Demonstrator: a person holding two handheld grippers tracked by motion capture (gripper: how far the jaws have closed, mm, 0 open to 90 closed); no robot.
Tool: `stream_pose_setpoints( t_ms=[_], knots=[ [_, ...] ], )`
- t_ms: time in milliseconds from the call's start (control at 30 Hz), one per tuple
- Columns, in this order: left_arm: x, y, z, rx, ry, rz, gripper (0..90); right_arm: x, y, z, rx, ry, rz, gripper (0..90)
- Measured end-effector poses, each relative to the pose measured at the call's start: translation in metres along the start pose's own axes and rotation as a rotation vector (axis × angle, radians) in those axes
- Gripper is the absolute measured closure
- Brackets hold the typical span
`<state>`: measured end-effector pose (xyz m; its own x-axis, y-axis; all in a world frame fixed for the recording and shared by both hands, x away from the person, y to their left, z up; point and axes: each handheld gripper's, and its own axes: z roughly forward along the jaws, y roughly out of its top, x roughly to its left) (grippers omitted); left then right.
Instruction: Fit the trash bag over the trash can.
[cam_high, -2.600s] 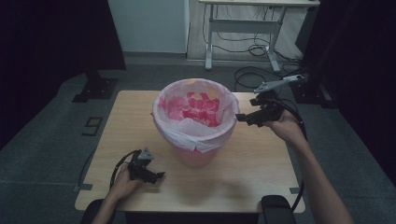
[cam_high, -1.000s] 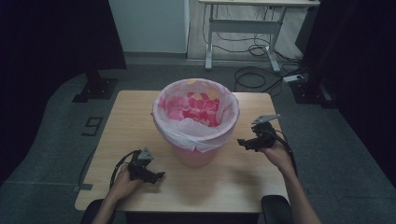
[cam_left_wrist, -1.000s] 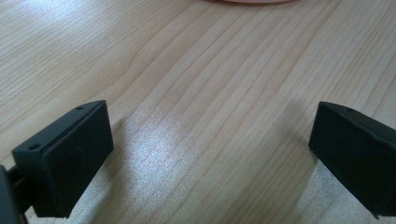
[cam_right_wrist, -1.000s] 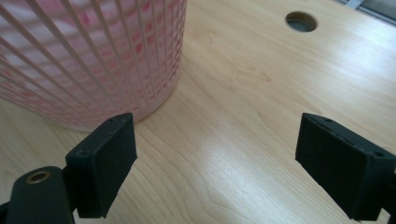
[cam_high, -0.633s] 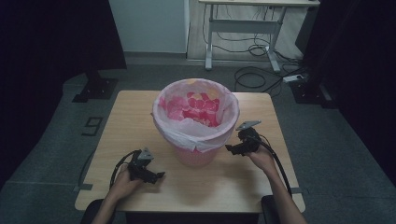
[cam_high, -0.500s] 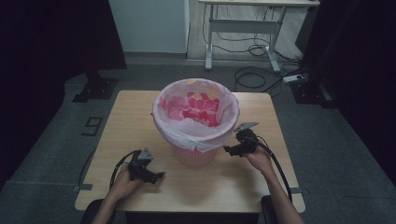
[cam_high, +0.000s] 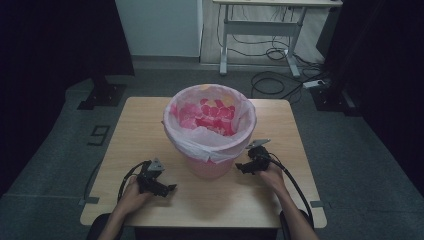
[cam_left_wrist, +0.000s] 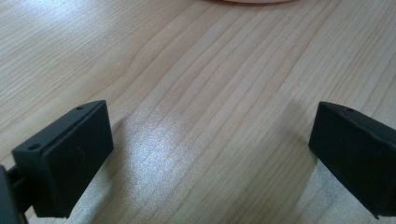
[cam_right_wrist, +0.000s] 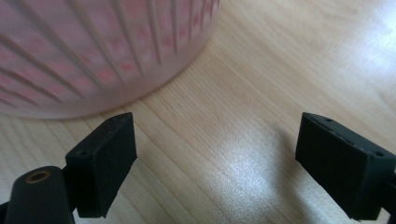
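— The right gripper (cam_high: 246, 166) has come down from up beside the bin's rim; it now sits low, just right of the pink bin (cam_high: 210, 131), jaws spread with nothing between them.

— And the left gripper (cam_high: 162, 188)?

— Unmoved, near the bin's front left on the table (cam_high: 280, 125), also released and empty. I'd judge both hands are settling, perhaps done with the liner bag (cam_high: 200, 145) folded over the rim.

— Any writing?

— None legible on the bin; left of the table, a floor marking (cam_high: 100, 135) reads like a "9".

Dim high view with dark edges; close views bright, with glare on the table (cam_left_wrist: 154, 149).
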<state>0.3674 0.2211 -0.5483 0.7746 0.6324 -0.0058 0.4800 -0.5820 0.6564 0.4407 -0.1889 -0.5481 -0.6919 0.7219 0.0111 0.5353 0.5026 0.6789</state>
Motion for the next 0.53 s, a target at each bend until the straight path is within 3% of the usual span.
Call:
stream_pose_setpoints(
  t_ms=[167, 533],
  knots=[
    [-0.0001, 0.0, 0.0, 0.0, 0.0, 0.0, 0.0, 0.0001, -0.0071, 0.0033, -0.088, -0.012, 0.001, 11.6],
    [-0.0003, 0.0, 0.0002, -0.002, 0.001, -0.002, 0.0, 0.0001, -0.0081, 0.0026, -0.087, -0.017, 0.002, 11.6]
  ],
)
